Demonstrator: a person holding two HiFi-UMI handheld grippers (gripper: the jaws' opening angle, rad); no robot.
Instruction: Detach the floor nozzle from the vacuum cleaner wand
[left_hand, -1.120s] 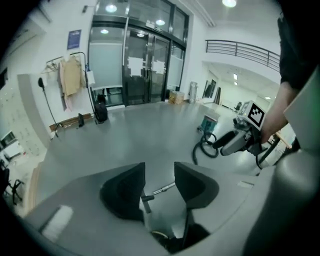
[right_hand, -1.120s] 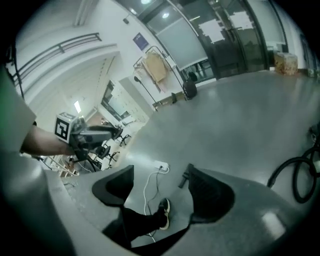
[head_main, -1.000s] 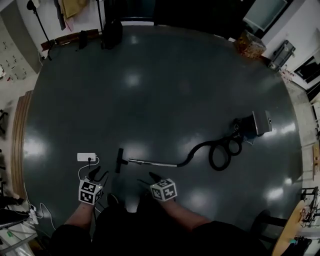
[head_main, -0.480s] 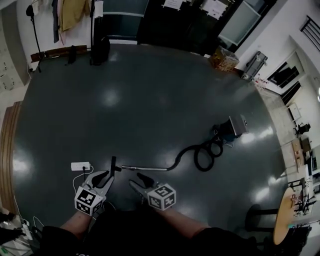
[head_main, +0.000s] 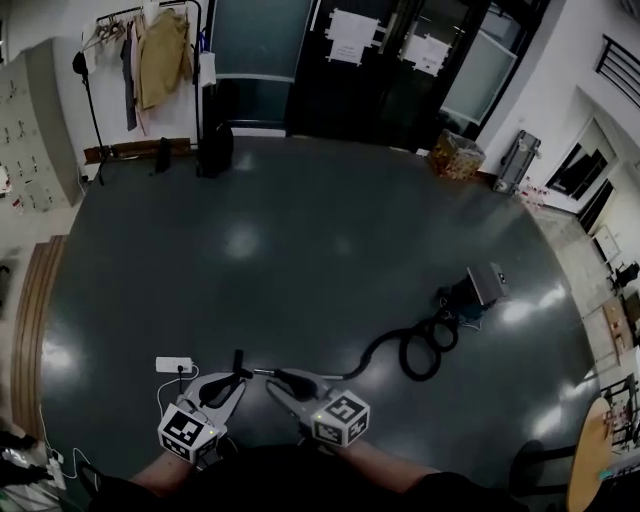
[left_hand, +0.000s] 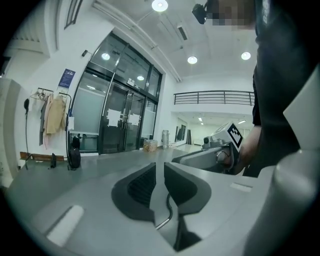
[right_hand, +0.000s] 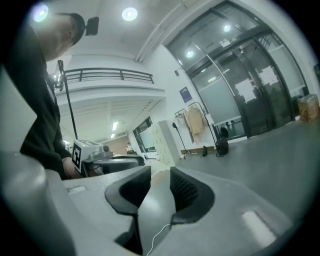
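Black floor nozzle (head_main: 238, 361) lies at silver wand (head_main: 260, 372) end

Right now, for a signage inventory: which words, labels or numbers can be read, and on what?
Nothing is legible.
Too small to read: white paper sheets on the dark glass doors.
Blurred: blue rectangular wall sign beside the doors.

Floor nozzle (head_main: 238, 362) lies left of wand (head_main: 260, 372), canister (head_main: 482, 286) far right.

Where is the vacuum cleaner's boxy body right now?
In the head view, the vacuum body sits on the dark floor at the right, just past its coiled hose.
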